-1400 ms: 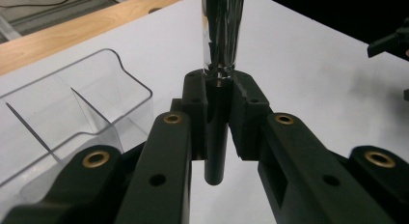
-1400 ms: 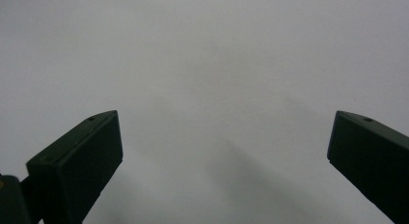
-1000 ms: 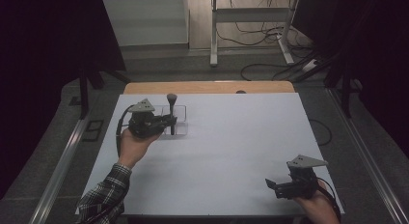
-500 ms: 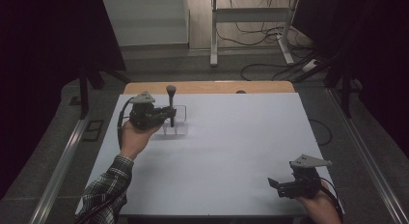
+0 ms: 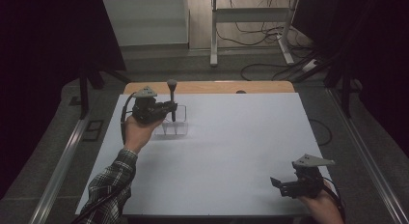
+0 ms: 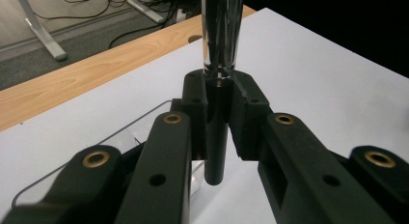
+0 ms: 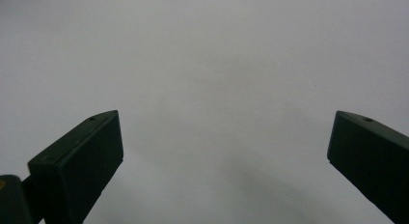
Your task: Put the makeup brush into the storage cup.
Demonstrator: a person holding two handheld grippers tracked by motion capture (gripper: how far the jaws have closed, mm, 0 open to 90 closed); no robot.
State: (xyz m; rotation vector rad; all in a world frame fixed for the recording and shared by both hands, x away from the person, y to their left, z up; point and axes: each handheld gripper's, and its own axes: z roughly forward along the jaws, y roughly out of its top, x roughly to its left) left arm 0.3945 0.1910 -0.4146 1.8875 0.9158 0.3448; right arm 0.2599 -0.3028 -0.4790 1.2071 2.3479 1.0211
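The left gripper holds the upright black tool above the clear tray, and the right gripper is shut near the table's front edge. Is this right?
Not quite: the right gripper is open, its jaws wide apart in the right gripper view. The left gripper does hold the upright black tool above the clear tray.

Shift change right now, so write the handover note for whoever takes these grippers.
Left gripper: shut on the black-handled tool, held upright above the clear holder at the table's far left.
Right gripper: open, holding nothing, low at the near right corner over bare white table.
Done: tool gripped by its dark handle, shiny upper shaft pointing up.
Left: I cannot tell whether the tool is going into or coming out of the holder; finish that move, probably keeping it upright.
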